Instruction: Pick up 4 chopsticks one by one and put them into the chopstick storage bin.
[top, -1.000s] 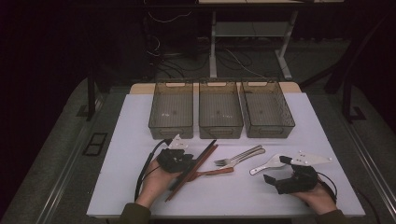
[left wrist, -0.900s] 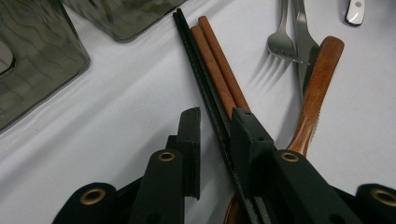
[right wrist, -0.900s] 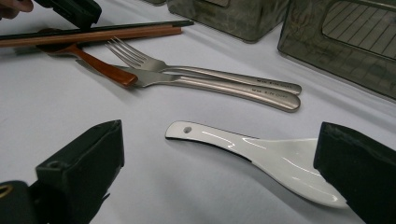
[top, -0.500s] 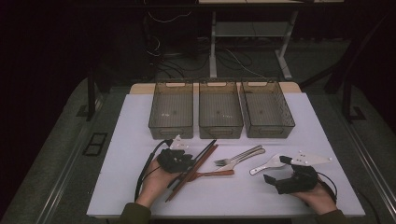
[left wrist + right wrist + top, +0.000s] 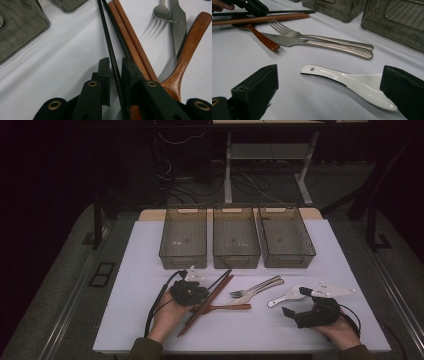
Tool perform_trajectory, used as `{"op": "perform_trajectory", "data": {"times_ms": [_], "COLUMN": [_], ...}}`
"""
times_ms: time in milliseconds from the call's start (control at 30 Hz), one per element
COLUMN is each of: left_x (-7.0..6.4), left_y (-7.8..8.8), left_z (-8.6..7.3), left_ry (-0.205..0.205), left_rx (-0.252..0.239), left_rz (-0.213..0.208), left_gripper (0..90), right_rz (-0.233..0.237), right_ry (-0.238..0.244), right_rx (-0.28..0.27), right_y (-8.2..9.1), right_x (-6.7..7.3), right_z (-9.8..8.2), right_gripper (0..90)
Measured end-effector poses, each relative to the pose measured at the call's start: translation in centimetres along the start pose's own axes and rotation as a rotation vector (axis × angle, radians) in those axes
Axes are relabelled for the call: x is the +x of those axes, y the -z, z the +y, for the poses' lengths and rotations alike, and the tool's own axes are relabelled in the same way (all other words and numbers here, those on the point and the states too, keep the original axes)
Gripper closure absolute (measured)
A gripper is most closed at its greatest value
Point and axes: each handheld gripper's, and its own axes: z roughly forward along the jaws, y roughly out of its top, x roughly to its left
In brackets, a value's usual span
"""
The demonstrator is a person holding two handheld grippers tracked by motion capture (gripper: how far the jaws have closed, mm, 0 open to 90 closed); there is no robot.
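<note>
High view: my left claw (image 5: pixel 201 289) straddles the black chopstick (image 5: pixel 220 279) below the left bin (image 5: pixel 183 261); right claw (image 5: pixel 298 306) spread.
Left gripper view: jaws have just been closing, narrowly apart around that chopstick (image 5: pixel 111 57). Exclude the brown chopsticks (image 5: pixel 130 41). Right gripper view: white spoon (image 5: pixel 352 85) lies between open jaws; hold clear.

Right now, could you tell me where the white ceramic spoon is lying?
In the high view the white ceramic spoon lies on the white table at right, between the steel fork and the right claw, whose open jaws flank its bowl.
</note>
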Motion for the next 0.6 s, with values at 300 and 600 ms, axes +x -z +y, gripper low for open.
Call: {"op": "perform_trajectory", "data": {"times_ms": [300, 600], "left_x": [0.17, 0.35], "left_y": [-0.02, 0.07], "left_z": [-0.03, -0.13], "left_ry": [0.004, 0.029], "left_rx": [0.012, 0.012], "left_rz": [0.009, 0.020], "left_gripper": [79.3, 82.2], "right_rz": [0.002, 0.002], "right_ry": [-0.001, 0.000], "right_rx": [0.000, 0.000], "right_y": [0.00, -0.02], "right_x": [0.00, 0.02], "right_z": [0.00, 0.00], "right_gripper": [1.4, 1.4]}}
